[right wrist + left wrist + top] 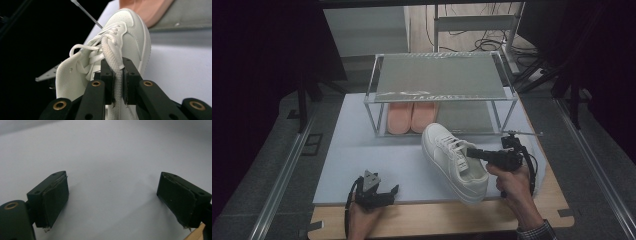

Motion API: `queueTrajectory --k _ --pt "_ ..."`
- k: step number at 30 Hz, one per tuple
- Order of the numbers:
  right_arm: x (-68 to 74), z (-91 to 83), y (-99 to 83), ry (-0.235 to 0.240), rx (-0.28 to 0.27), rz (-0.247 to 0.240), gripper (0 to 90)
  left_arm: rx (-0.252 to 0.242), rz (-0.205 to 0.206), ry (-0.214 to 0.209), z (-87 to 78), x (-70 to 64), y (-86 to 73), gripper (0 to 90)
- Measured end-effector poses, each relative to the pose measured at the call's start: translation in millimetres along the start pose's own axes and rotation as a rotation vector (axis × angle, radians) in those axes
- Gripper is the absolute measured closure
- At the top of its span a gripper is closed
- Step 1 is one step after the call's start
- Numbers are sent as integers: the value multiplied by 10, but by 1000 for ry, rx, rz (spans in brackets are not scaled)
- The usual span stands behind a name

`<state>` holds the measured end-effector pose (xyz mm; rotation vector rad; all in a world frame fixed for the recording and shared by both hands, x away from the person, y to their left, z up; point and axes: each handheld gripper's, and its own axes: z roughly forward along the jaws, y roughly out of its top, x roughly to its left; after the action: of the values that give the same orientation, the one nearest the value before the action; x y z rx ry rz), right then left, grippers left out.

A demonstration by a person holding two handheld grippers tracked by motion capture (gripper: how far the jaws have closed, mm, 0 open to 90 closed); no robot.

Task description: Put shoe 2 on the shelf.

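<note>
A white lace-up sneaker [451, 159] lies on the white mat [362, 150], toe toward the rack and heel toward the front edge. My right gripper [472, 152] comes in from the right and is shut on the padded rim of its opening. In the right gripper view the jaws [117, 75] pinch that white rim, with the sneaker [130, 32] stretching away beyond them. My left gripper [389, 191] rests low at the mat's front left, open. In the left gripper view its pads [56, 200] stand wide apart over bare mat, nothing between them.
A clear two-tier rack [439, 75] stands at the back of the mat, with a pair of pink shoes [411, 117] on its lower level at the left. The wooden table edge [437, 220] runs along the front. Dark floor and cables surround the table.
</note>
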<state>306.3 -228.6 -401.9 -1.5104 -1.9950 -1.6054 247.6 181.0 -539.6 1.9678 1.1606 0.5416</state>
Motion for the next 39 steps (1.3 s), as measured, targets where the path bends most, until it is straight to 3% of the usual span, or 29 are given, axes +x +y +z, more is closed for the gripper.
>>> queueTrajectory --k 18,28,39 --pt "330 -176 376 120 -53 11 815 3 3 0 -1 2 1 105" --pt "537 -170 651 106 -93 -6 815 2 1 -1 -1 0 1 106" --pt "640 86 975 59 -143 21 816 4 3 -1 -3 2 1 106"
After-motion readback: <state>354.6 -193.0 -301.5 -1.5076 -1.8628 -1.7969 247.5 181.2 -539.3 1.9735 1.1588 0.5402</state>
